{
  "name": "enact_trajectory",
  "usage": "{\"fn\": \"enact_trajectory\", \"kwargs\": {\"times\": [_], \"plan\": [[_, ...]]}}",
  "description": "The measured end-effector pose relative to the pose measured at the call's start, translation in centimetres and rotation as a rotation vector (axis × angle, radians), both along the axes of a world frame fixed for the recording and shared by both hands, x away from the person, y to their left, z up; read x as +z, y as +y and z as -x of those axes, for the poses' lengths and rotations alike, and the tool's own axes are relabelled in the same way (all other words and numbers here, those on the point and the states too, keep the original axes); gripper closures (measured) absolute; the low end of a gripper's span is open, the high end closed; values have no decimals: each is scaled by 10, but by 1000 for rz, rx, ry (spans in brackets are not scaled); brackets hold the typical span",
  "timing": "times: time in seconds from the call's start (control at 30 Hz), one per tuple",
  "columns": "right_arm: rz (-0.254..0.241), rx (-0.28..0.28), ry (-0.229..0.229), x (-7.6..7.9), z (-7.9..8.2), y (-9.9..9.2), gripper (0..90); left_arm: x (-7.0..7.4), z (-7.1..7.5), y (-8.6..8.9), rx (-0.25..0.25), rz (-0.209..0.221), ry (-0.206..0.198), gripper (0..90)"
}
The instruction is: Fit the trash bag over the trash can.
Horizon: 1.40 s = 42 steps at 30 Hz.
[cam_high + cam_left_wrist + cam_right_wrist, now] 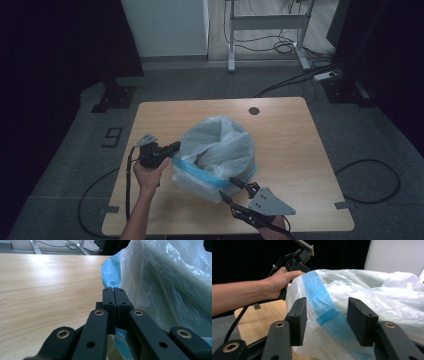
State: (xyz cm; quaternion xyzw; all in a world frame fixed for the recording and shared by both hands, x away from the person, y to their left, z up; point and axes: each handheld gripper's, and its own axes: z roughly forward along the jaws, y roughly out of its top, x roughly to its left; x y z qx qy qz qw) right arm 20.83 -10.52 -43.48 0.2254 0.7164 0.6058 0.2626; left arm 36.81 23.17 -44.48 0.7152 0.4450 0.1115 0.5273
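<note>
High view: bag rim between two grippers

High view placed the bag (216,152) at mid-table (280,130), its blue band (200,173) facing the person. The left gripper (172,148) was clamped shut on the rim at the bag's left side. The right gripper (234,189) was held at the near right, jaws parted, nothing pinched; the band lay just ahead of them. The right gripper was judged nearer the free rim.

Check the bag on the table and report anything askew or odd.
The plastic bag sits lopsided: its blue band runs slanted and bunched, and the top billows up crumpled. The left gripper is shut on its edge; the right gripper is open beside it. Nothing spilled or torn.
</note>
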Motion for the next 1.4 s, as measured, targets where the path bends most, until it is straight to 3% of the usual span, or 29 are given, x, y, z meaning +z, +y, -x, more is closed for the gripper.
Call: {"fn": "enact_trajectory", "kwargs": {"times": [0.53,0.67,0.7,0.83,0.97,1.03,1.07,1.17,1.4], "plan": [[94,26,92,-17,-7,8,608,0,0,-2,-6,-3,4,882],[115,13,106,-23,-10,11,708,0,1,-1,-5,-3,4,882],[124,12,114,-25,-12,12,800,0,1,-1,-6,-4,3,883],[109,40,136,-33,-16,10,888,1,2,0,-15,-7,3,891],[118,52,160,-42,-18,7,890,2,4,2,-27,-38,11,896],[146,44,183,-56,-21,3,891,0,5,4,-26,-66,19,897],[146,44,183,-56,-21,3,891,0,5,4,-26,-66,19,897],[142,29,240,-72,-29,-6,891,-5,4,7,-23,-68,49,897],[123,29,258,-81,-35,-16,890,-11,2,4,-30,-73,65,896]]}}
